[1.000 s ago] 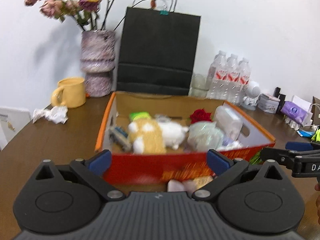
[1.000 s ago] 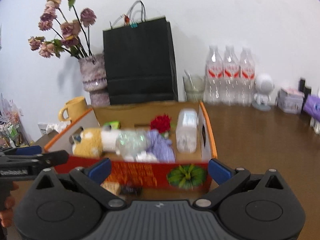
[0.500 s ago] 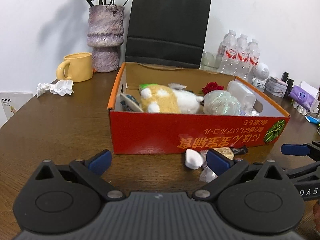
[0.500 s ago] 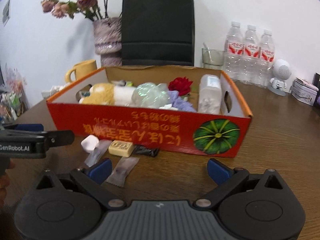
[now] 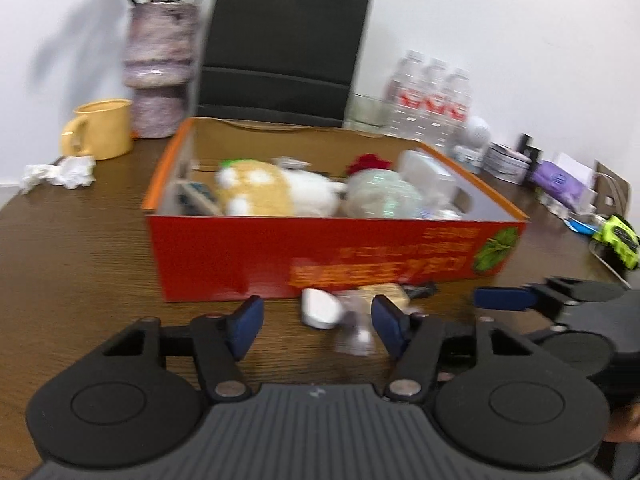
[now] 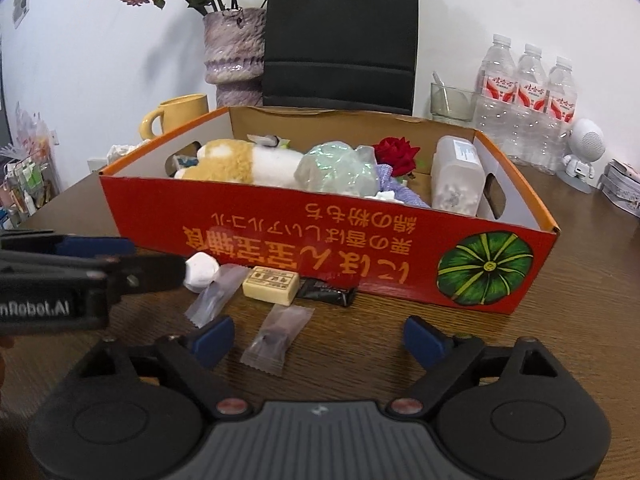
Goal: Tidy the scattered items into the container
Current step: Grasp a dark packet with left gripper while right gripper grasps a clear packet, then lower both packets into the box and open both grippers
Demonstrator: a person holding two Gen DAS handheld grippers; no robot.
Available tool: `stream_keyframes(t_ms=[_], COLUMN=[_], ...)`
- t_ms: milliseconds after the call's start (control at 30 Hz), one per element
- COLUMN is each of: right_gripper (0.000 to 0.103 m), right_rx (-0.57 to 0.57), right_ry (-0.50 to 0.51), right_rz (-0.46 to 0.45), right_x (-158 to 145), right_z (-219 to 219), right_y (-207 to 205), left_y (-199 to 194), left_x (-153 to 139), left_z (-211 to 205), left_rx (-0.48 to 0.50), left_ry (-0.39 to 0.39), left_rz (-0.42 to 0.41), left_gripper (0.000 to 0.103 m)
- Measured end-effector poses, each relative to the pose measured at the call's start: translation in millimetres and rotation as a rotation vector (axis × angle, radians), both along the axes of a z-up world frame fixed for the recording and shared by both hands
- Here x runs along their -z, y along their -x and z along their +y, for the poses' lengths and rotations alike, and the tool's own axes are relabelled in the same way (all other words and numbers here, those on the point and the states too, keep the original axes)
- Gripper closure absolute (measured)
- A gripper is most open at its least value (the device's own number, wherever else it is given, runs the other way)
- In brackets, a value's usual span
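A second ago both grippers were up level with the box rim, looking into it; since then they have dropped toward the tabletop in front, and the loose sweets now sit right ahead of them.

The scattered items lie on the wooden table (image 6: 580, 280) against the red front wall of the cardboard box (image 6: 360, 256): a white wrapped candy (image 6: 202, 271), a clear-wrapped sweet (image 6: 216, 296) just beside it, a cream-coloured bar (image 6: 271, 290), a dark wrapper (image 6: 328, 292) touching the box wall, and a second clear packet (image 6: 278, 334) lying nearer, apart from the rest.

The left gripper (image 5: 316, 326) has its jaws closing, about halfway in, with the white candy ahead in the gap; the pads do not look to be pressing on it yet, though that view is blurred. The right gripper (image 6: 316, 338) is closing too but stands wide, the near clear packet between its fingers and untouched.

So I'd say the step in hand is picking up the last strays, each hand taking one. Next, each should settle low enough to get pads either side of its piece, pinch, then lift over the front wall and let go inside, where a plush toy (image 6: 236, 162), a bottle (image 6: 456, 176) and other things already lie. The flat packet may slip out of a shallow pinch.
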State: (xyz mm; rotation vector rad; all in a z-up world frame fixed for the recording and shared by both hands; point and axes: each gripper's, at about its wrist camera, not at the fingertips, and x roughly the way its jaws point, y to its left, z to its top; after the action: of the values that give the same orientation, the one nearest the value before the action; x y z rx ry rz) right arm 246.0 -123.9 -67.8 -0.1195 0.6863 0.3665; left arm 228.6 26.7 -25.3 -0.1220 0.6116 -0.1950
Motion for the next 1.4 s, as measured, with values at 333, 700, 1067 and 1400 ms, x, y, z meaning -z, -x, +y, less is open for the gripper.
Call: stream_keyframes(t_ms=[333,700,1067,1400], right_gripper=[0.056,0.082,0.083,0.082], right_rx=[-0.093,-0.128,-0.104,-0.072], right_ry=[-0.014,-0.045,-0.057,-0.09], right_rz=[-0.011,-0.012,-0.038,-0.021], right_x=[-0.5,-2.2,-2.9,-2.1], right_z=[-6.6,-21.6,-20.3,-23.3], right_y=[5.6,12.6,15.7,13.3], left_y=[-18.0,-9.1,-2.1,-0.1], left_x=[14.3,18.4,16.1,17.1], left_z=[-27.2,-45.9,-44.0,-46.8], left_rx=[-0.018,-0.008,-0.015,-0.005], left_ry=[-0.031,-0.143,-0.139,-0.147], left_rz=[0.081,0.036,0.006,0.0], left_gripper=[0.07,0.091,0.091,0.091])
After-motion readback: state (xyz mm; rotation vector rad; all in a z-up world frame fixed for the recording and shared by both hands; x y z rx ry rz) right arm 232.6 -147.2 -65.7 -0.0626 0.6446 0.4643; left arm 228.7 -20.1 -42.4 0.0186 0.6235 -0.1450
